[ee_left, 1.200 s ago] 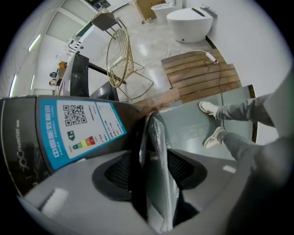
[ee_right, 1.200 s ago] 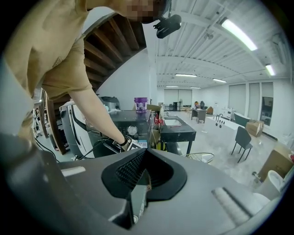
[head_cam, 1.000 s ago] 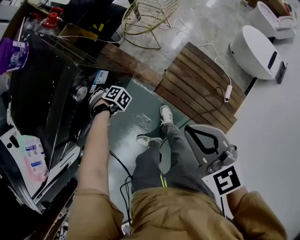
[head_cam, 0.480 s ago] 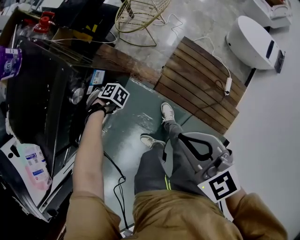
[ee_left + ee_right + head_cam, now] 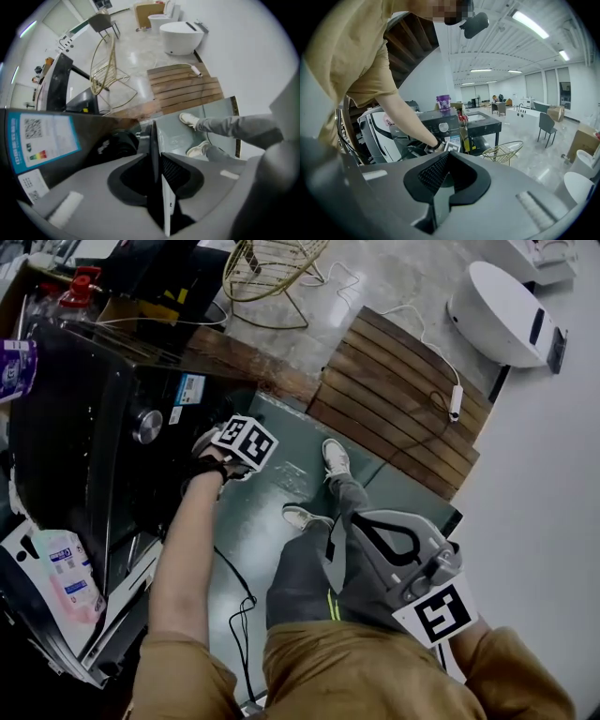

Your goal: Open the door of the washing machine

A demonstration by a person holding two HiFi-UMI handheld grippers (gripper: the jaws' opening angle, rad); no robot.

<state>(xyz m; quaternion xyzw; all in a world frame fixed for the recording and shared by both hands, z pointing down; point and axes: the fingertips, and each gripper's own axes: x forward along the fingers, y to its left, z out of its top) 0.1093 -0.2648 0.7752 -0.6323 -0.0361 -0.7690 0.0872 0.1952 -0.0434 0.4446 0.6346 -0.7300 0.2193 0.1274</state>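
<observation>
left gripper (image 5: 158,164), jaws just closing, pinches narrow on door (image 5: 153,133) edge, washer (image 5: 84,427) at 9 o'clock; door likely stiff, hinged, light: hold rim. right gripper (image 5: 440,187) closed, empty.

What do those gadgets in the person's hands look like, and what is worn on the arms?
The left tongs and right tongs have grey bodies with black, mesh-textured pads. Each bears a cube of black-and-white square markers. The person wears a tan short-sleeved shirt and a dark wrist strap on the left arm.
</observation>
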